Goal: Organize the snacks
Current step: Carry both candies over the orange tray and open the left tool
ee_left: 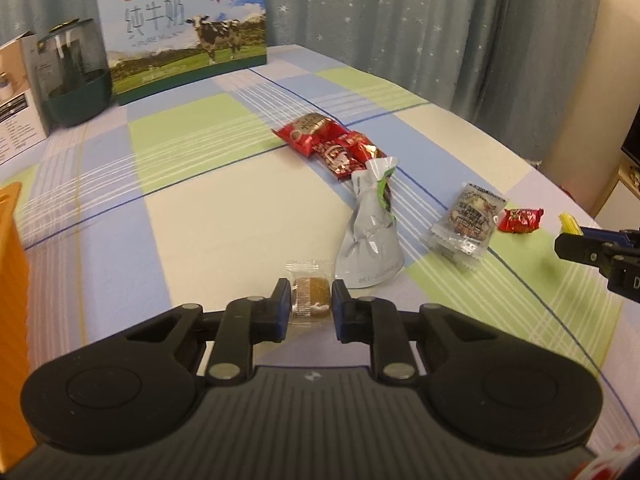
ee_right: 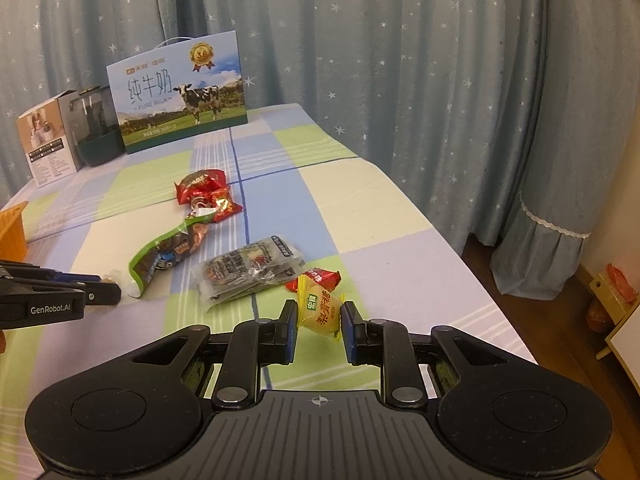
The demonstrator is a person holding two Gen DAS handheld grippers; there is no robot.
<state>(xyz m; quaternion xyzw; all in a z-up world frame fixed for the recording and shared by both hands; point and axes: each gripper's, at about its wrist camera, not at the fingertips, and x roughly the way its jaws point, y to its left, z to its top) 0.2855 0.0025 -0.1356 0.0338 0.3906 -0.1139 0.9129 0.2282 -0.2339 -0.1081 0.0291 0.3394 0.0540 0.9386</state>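
The left gripper (ee_left: 311, 303) is clamped on a brown candy (ee_left: 310, 295), a small square block in a clear wrapper whose crimped end shows past the fingertips. It sits low over the table (ee_left: 192, 208), which wears a checked cloth of blue, green and cream.

The right gripper (ee_right: 319, 318) is clenched on a yellow candy (ee_right: 319, 312), a plump twist-wrapped piece with a green label and red characters, held clear of the cloth near the table's right edge.

The loose snacks lie in a line between the two grippers and the far end. A grey pouch (ee_left: 370, 232) with a green edge lies just beyond the brown candy. To its right are clear packets (ee_left: 466, 222) with dark print, stacked, and a small red candy (ee_left: 520, 220) just beside them. Farther back is a heap of red packets (ee_left: 332, 144), touching one another.

At the far end stand a milk carton (ee_left: 184, 36) printed with a cow, a dark jar (ee_left: 76, 76) and a white box (ee_left: 18, 92). An orange bin (ee_left: 12, 320) is at the left edge.
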